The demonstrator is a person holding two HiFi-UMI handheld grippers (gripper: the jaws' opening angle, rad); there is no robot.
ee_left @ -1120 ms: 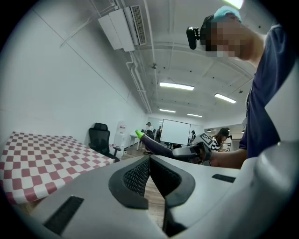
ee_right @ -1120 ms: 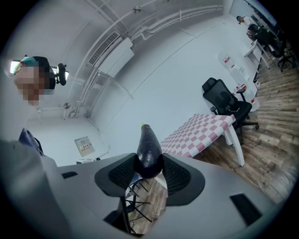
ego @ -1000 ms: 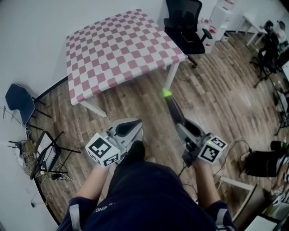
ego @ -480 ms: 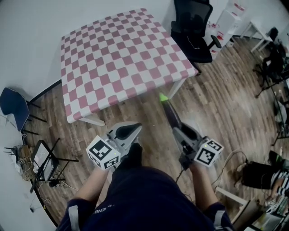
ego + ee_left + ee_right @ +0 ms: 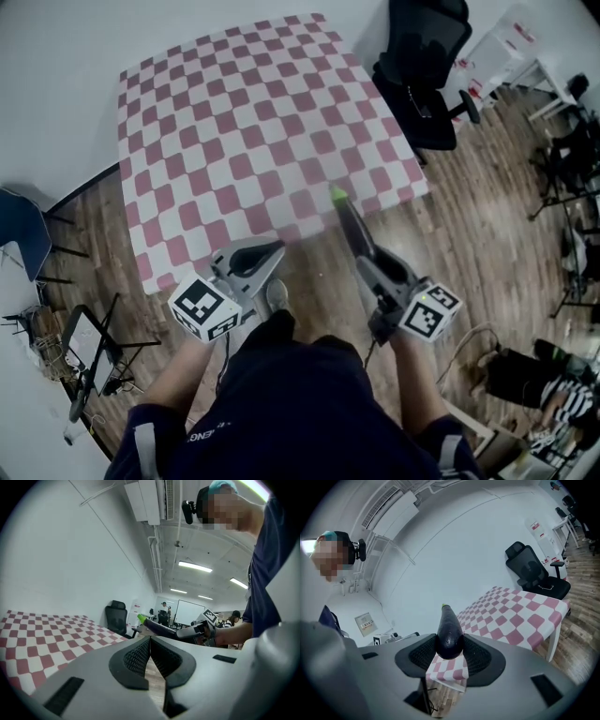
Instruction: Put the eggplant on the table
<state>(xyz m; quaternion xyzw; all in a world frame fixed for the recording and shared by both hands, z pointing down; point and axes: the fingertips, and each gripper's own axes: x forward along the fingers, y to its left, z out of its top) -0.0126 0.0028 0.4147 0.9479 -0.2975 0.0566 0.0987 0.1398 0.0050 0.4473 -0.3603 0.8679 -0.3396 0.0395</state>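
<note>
The dark purple eggplant [image 5: 351,230] with a green stem end sticks out forward from my right gripper [image 5: 366,264], which is shut on its thick end. In the right gripper view the eggplant [image 5: 449,632] sits between the black pads of that gripper [image 5: 449,645]. Its green tip reaches over the near edge of the table [image 5: 234,122], which has a pink and white checked cloth. My left gripper [image 5: 274,250] hovers by the table's near edge, shut and holding nothing; the left gripper view shows its pads [image 5: 140,656] meeting at the tips. The table [image 5: 520,613] lies ahead.
A black office chair [image 5: 427,66] stands right of the table. A blue chair [image 5: 19,234] and a folding stand [image 5: 89,342] with cables are on the left. White desks [image 5: 525,56] and a seated person [image 5: 548,394] are on the right. The floor is wood.
Both grippers have moved forward toward the table, which now looks closer. The eggplant's tip, earlier over the floor, now reaches the table's near edge. The grip is unchanged.
</note>
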